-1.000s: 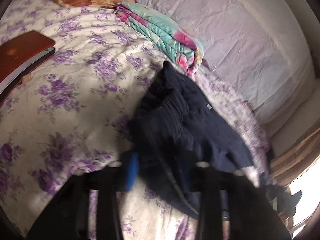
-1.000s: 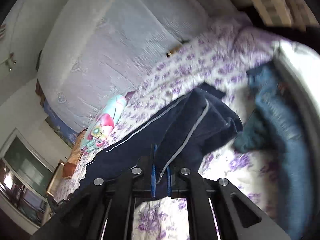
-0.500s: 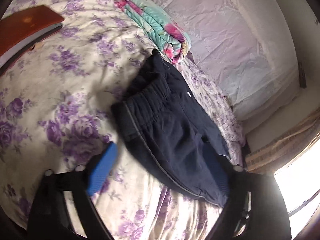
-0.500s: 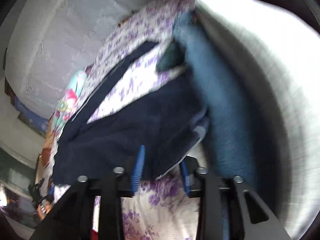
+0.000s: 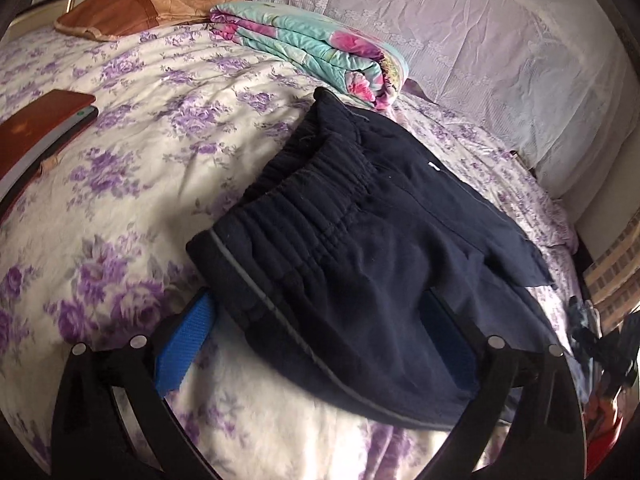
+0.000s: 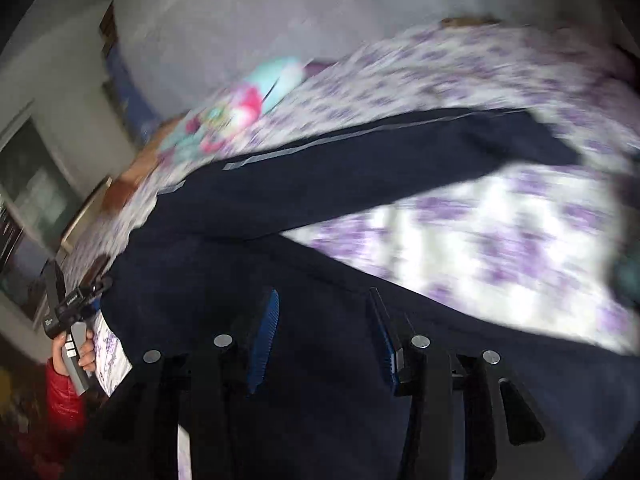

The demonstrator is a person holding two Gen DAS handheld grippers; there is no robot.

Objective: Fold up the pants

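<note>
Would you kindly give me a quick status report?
Left tongs open, straddling the pants. Right tongs open above them. Pants unfolded, legs splayed on the bed. Nothing obstructing.

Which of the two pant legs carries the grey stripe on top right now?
In the right wrist view, the far leg of the navy sweatpants, stretching toward the floral quilt roll; the near leg under the jaws looks plain.

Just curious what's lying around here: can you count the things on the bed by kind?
Dark navy pants: 1
Folded floral quilt: 1
Brown pillow: 1
Red-covered book or tablet: 1
Total: 4 things on the purple-flowered bedspread.
</note>
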